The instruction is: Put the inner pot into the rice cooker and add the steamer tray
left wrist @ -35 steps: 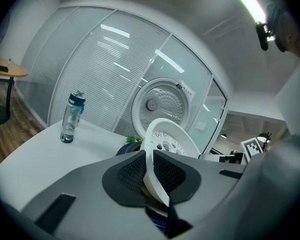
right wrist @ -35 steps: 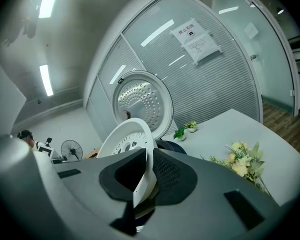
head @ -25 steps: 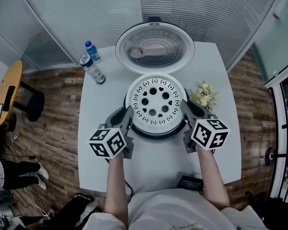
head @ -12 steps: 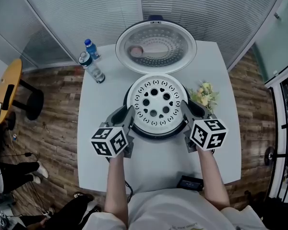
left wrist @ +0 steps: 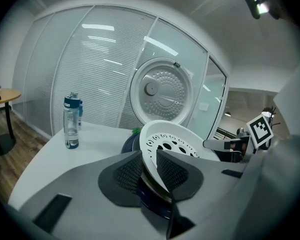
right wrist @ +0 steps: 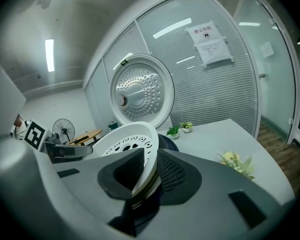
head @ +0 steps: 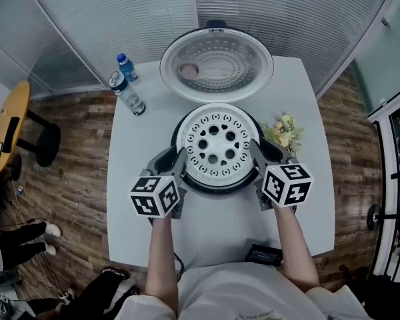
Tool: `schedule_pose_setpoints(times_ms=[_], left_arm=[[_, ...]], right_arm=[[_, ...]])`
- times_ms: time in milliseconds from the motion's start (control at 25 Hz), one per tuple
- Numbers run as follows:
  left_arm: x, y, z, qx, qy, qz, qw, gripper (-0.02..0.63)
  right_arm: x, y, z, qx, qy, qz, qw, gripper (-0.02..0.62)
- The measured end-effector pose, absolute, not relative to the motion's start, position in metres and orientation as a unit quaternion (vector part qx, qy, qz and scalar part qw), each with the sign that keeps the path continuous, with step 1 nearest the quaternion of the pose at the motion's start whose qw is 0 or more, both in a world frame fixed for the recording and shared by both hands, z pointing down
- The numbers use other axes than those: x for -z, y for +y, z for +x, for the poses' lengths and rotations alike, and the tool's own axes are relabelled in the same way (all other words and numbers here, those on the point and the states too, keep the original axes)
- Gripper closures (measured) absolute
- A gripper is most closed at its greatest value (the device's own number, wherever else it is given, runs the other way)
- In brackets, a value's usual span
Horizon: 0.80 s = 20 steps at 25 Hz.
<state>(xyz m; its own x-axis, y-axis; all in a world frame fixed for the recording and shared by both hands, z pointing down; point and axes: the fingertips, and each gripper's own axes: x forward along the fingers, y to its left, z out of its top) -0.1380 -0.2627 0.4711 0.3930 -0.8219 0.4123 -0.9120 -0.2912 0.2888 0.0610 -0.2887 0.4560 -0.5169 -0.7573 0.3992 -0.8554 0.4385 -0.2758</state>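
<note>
Two claws are in play at the near half of the tabletop [head: 220, 225], past a small dark box [head: 263, 253] that lies at its near edge. My left claw [left wrist: 149, 154] has the left rim of the steamer tray [head: 217, 142] standing between its pads. Its jaws have just been opening, and I see a thin gap beside the rim, so I read it as let go, not gripping. My right claw [right wrist: 151, 156] mirrors it on the tray's right rim. It too has just been opening, more narrowly, with the rim loose between the pads.

The white perforated tray sits level on top of the rice cooker [head: 217, 188], which stands at the middle of the tabletop. I can't see the inner pot from above. I judge it is already seated underneath, since the tray rests evenly on the cooker's mouth.

So I take the step in hand to be the release after placing the tray, close to the end of the task. The next move calls for spreading both claws a little wider, then drawing them straight back toward the near edge without catching the rim and tipping the tray.

Further out, a bunch of flowers [head: 283, 133] lies by the right edge, and two water bottles [head: 128, 95] stand at the far left corner. The cooker's lid [head: 217, 65] stands open at the far edge.
</note>
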Motion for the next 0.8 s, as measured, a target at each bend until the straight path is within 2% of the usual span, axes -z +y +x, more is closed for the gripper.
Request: schedule_pose_setpoints(times_ms=[440, 800], left_arm=[[-0.4688, -0.2646, -0.1361, -0.122, -0.552, 0.795, 0.221, 0.512], [-0.4744, -0.2688, -0.1386, -0.166, -0.562, 0.787, 0.191, 0.508]], right_arm=[[-0.4568, -0.2909, 0.0632, -0.206, -0.837, 0.490, 0.131, 0.514], [-0.4626, -0.2948, 0.0585, -0.155, -0.830, 0.504, 0.179, 0.508]])
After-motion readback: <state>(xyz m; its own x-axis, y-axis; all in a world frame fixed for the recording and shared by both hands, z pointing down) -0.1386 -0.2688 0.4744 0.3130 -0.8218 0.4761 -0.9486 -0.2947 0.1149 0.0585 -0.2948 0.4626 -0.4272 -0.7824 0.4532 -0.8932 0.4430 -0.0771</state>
